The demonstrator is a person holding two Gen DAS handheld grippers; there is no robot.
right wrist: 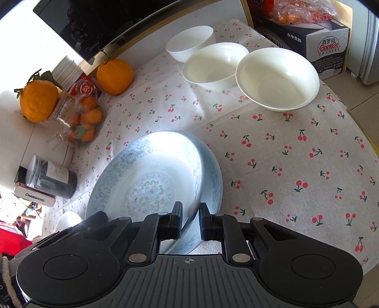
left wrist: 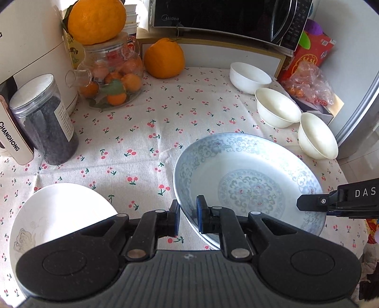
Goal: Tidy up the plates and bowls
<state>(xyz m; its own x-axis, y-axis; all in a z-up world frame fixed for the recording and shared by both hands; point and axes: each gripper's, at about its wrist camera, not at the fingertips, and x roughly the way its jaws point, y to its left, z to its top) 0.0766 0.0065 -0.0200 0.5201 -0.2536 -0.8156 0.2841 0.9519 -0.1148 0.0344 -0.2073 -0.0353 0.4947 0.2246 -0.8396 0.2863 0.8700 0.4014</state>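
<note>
A blue-patterned plate (left wrist: 248, 180) is held between both grippers, tilted above the cherry-print cloth. My left gripper (left wrist: 188, 215) is shut on its near left rim. My right gripper (right wrist: 190, 219) is shut on the opposite rim of the plate (right wrist: 146, 180); its finger shows in the left wrist view (left wrist: 312, 201). A second blue-patterned plate (right wrist: 213, 170) lies under it. Three white bowls (left wrist: 248, 77) (left wrist: 277, 107) (left wrist: 317, 135) stand in a row at the far right, also in the right wrist view (right wrist: 191, 43) (right wrist: 214, 65) (right wrist: 277, 78). A white plate (left wrist: 59, 213) lies at the near left.
A dark-filled jar (left wrist: 45, 118), a glass pot of small oranges (left wrist: 111, 80), large oranges (left wrist: 163, 58) (left wrist: 96, 20), a white appliance (left wrist: 28, 47) and a microwave (left wrist: 225, 16) line the back. A carton (right wrist: 324, 45) and red box (left wrist: 310, 56) stand at the right.
</note>
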